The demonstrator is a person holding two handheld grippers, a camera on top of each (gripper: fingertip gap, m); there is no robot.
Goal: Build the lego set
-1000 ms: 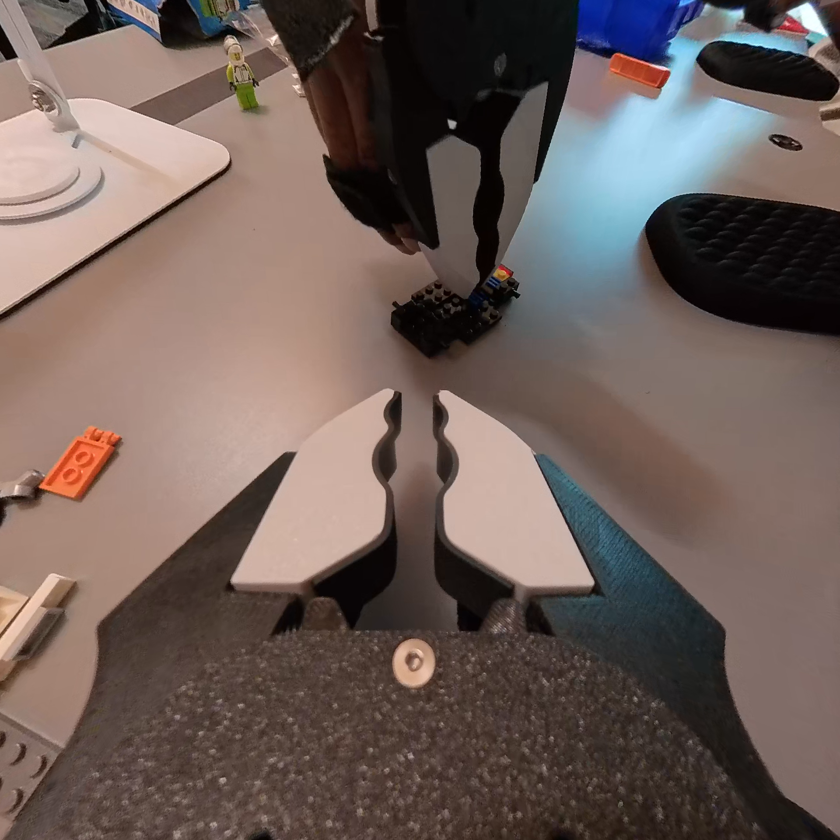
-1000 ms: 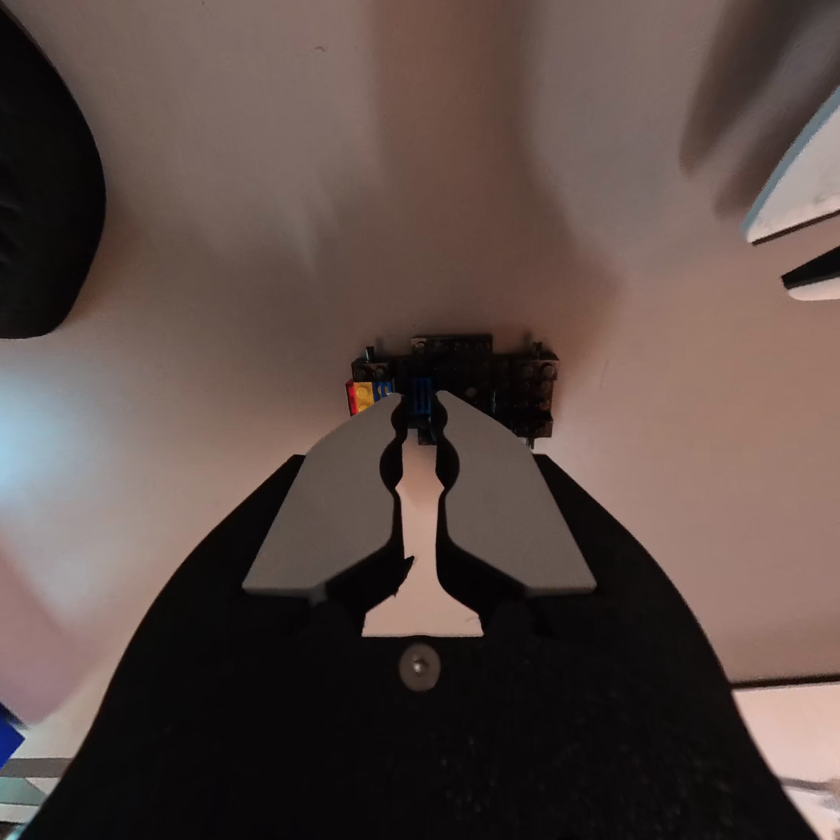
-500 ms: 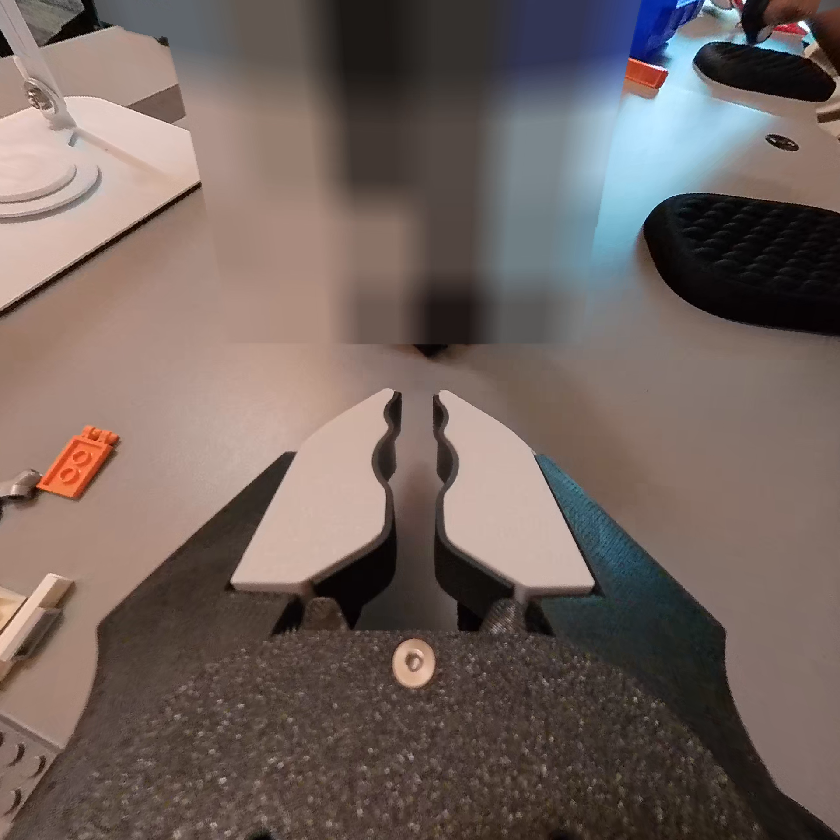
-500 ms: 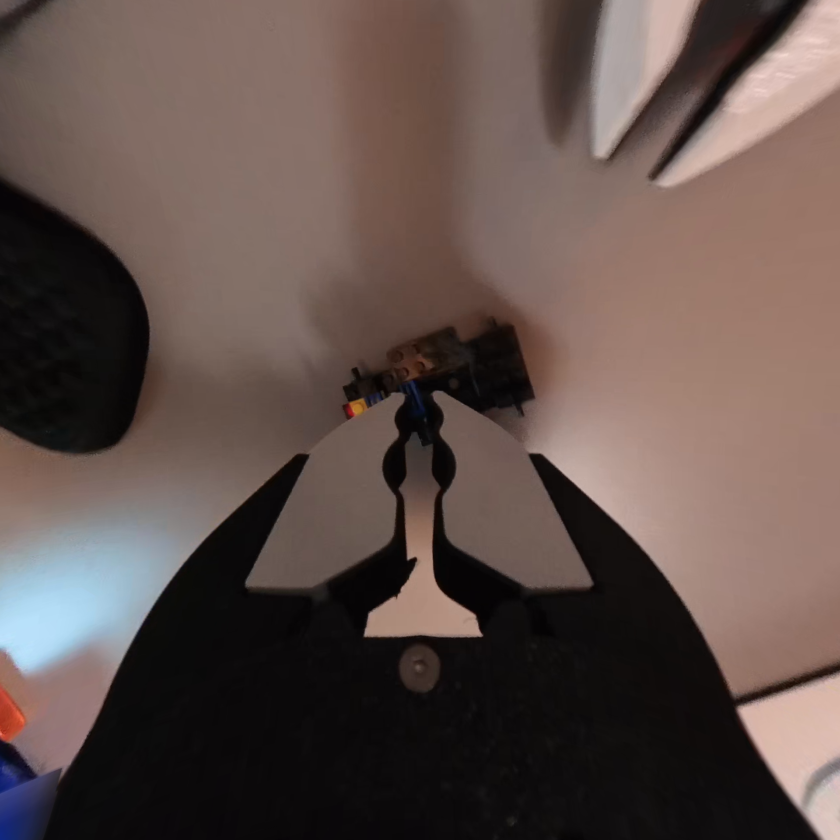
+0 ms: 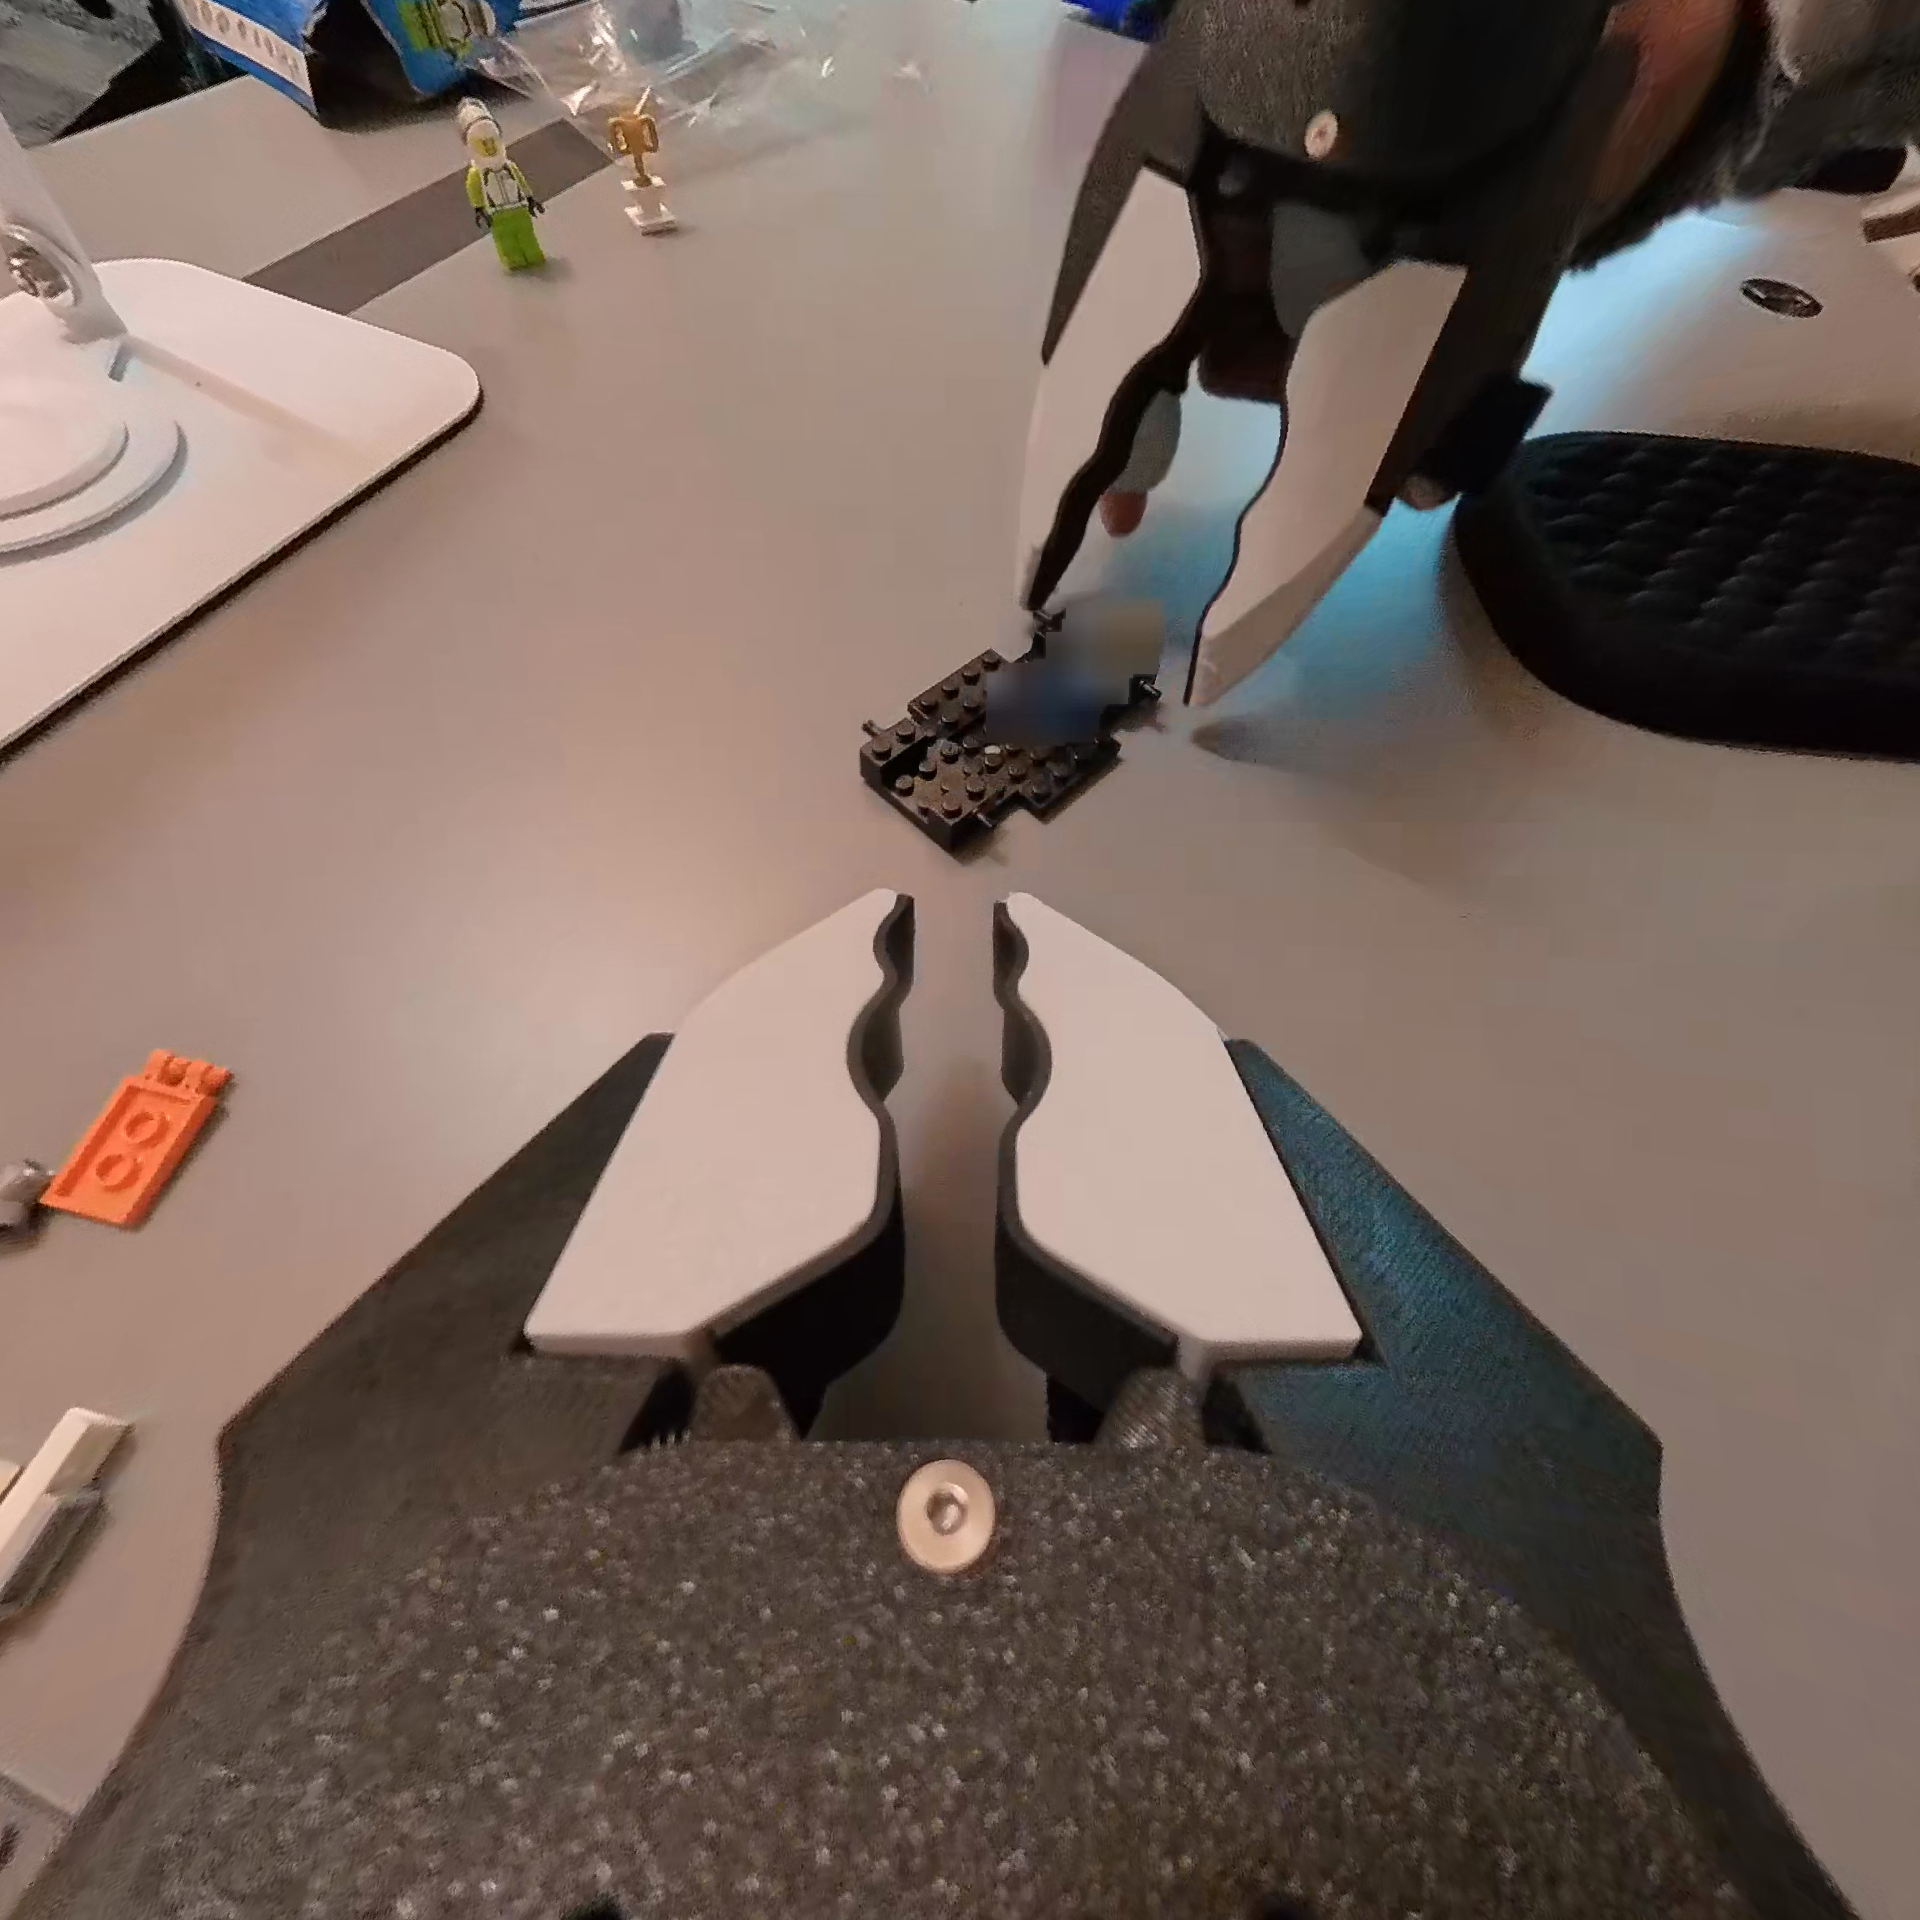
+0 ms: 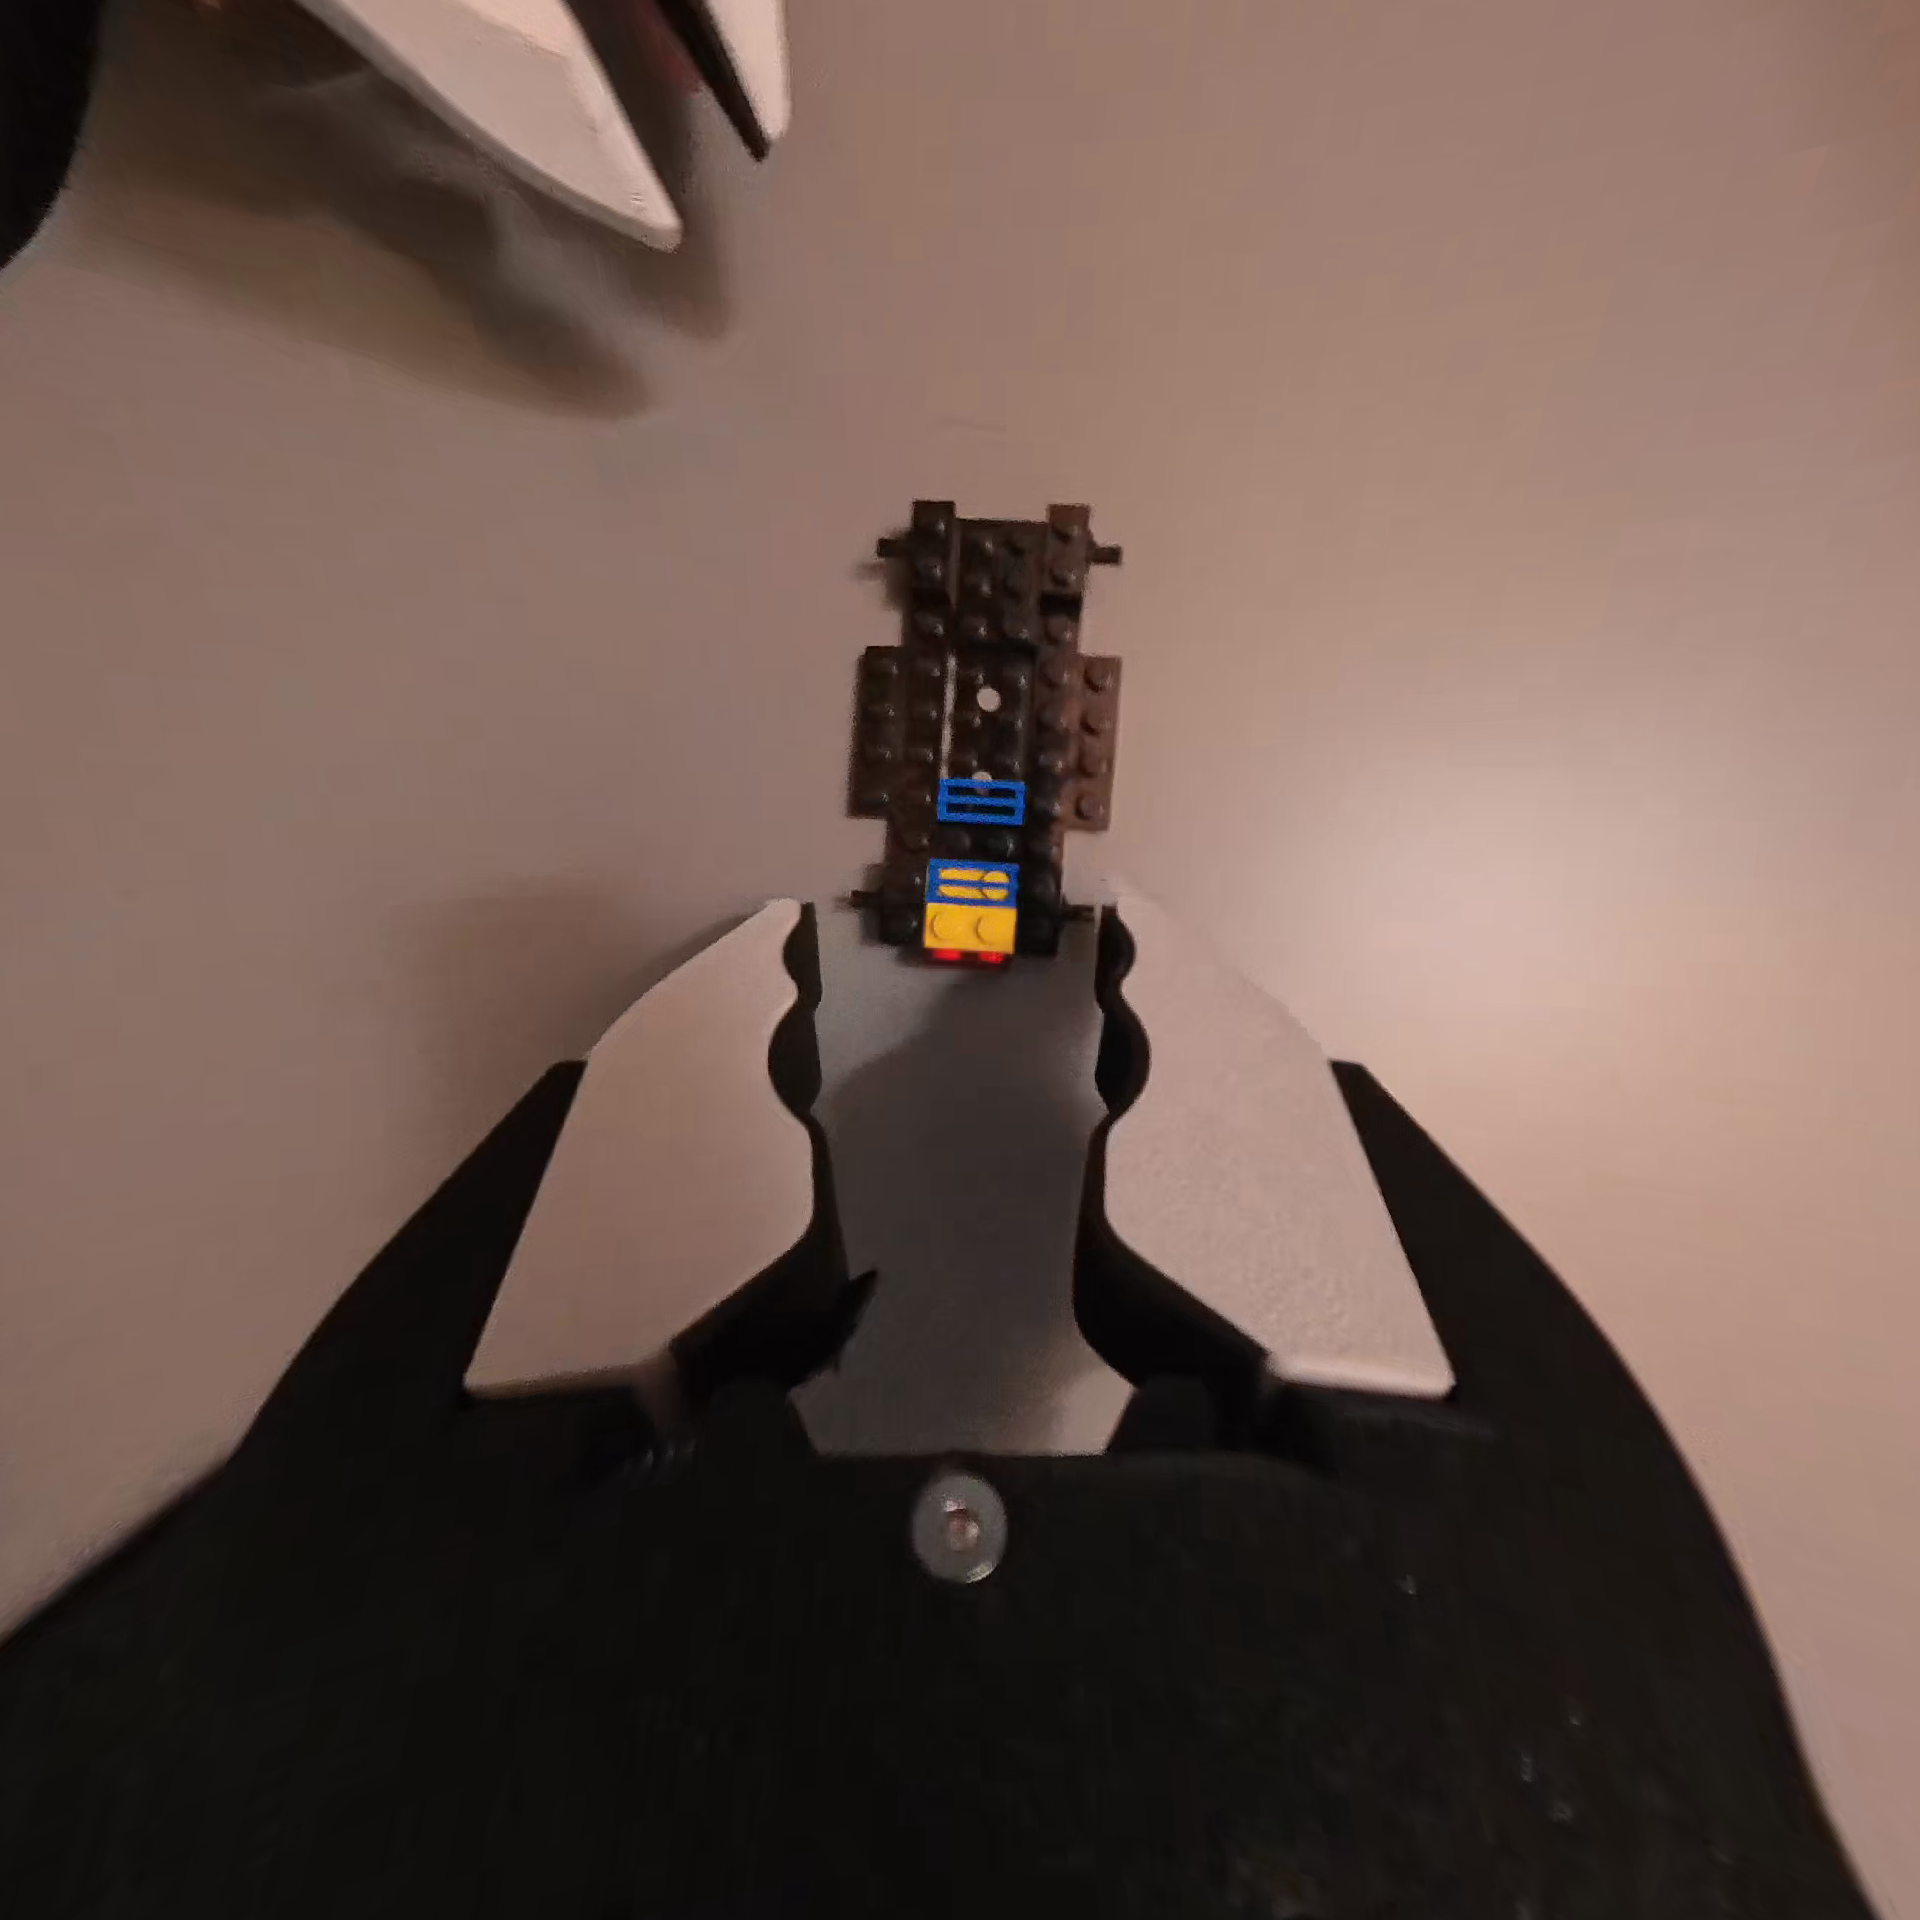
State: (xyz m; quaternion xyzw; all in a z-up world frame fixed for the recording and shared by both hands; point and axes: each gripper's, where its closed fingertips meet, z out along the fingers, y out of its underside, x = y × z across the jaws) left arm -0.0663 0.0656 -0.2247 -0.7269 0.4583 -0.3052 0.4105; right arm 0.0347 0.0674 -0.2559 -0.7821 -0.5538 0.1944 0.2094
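Orange plate (image 5: 133, 1153) far left of chassis (image 6: 985, 717)

No writing in either view is clear enough to read.

Left wrist view: bright, even lighting; bluish glare on surface (image 5: 1299, 1039) at upper right. Right wrist view: dim, warm, motion-blurred. Both show wide-angle distortion at edges; soft shadows under gripper fingers.

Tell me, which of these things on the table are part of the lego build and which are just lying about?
Part of the build:
black chassis
blue grille piece
yellow brick
orange plate
minifigure
gold trophy

Lying about:
white stand base
black padded rest
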